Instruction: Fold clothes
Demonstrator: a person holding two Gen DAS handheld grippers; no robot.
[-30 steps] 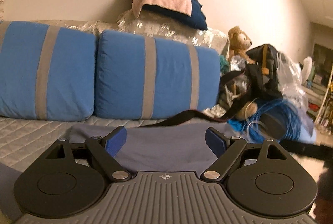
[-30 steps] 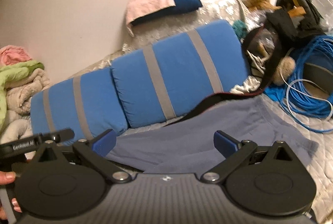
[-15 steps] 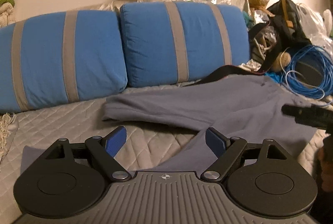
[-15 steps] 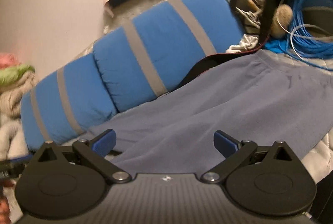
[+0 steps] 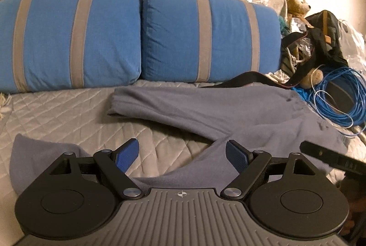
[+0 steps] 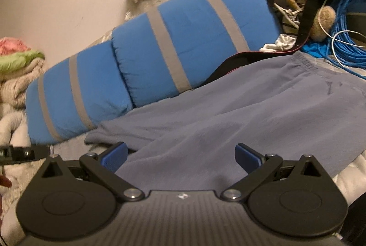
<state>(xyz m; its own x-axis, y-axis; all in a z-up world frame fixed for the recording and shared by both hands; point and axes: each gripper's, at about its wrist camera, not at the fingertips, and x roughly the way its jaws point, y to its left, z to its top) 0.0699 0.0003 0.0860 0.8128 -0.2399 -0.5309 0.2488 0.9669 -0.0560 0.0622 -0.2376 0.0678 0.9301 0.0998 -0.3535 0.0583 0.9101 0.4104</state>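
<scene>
Both grippers have dropped toward the bed (image 5: 57, 113) — grey sweatpants (image 5: 228, 113) lying spread there, legs splayed. Left gripper (image 5: 181, 155) and right gripper (image 6: 180, 158) hovering, jaws wide, empty; grasp likely coming next.

Both wrist cams low, close over bed, facing pillows (image 5: 141, 35); share trousers (image 6: 228, 117).

Our left gripper (image 5: 181, 154) hangs with jaws wide apart over grey-blue sweatpants (image 5: 228, 113) spread across a quilted bed cover (image 5: 57, 113), two blue striped cushions (image 5: 141, 35) behind, coiled blue cable (image 5: 338, 99) and a teddy bear (image 5: 296, 3) at right.
</scene>
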